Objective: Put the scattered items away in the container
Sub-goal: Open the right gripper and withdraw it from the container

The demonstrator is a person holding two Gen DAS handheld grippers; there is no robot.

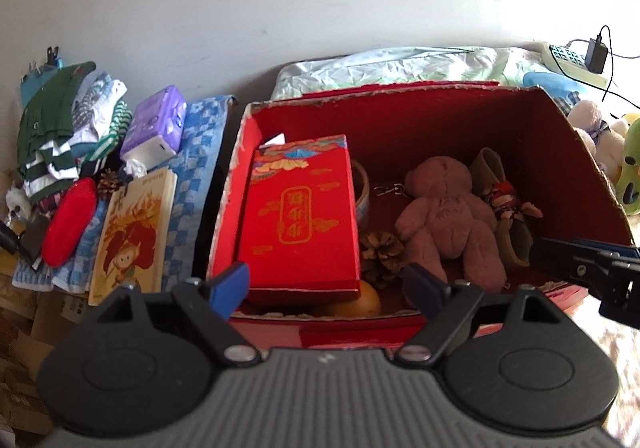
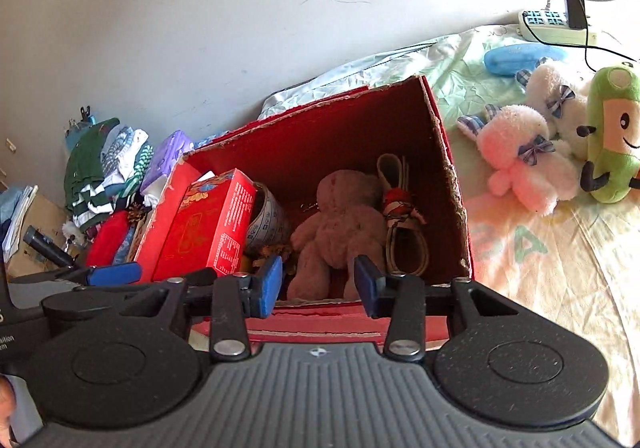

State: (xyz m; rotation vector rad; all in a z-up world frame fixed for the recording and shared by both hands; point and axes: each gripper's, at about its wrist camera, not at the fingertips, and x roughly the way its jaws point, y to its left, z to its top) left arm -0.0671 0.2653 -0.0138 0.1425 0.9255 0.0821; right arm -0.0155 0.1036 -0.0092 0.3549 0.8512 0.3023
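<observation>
A red cardboard box (image 1: pixel 560 144) (image 2: pixel 448 176) stands open on the bed. Inside lie a red gift box (image 1: pixel 300 216) (image 2: pixel 208 224), a pinkish teddy bear (image 1: pixel 448 216) (image 2: pixel 340 224), a pine cone (image 1: pixel 384 252), an orange fruit (image 1: pixel 366 300), a roll of tape (image 2: pixel 266 220) and a beige strap (image 2: pixel 404 244). My left gripper (image 1: pixel 328 284) is open and empty at the box's near rim. My right gripper (image 2: pixel 318 284) is open and empty, also at the near rim. The right gripper's fingers (image 1: pixel 592 264) show in the left wrist view at the box's right corner.
Left of the box lie a book (image 1: pixel 132 236), a red pouch (image 1: pixel 70 224), a purple tissue pack (image 1: pixel 156 124) and folded clothes (image 1: pixel 60 128). Right of it on the bed lie white plush bunnies (image 2: pixel 520 164), a green plush (image 2: pixel 612 132), a blue case (image 2: pixel 516 56) and a power strip (image 2: pixel 552 24).
</observation>
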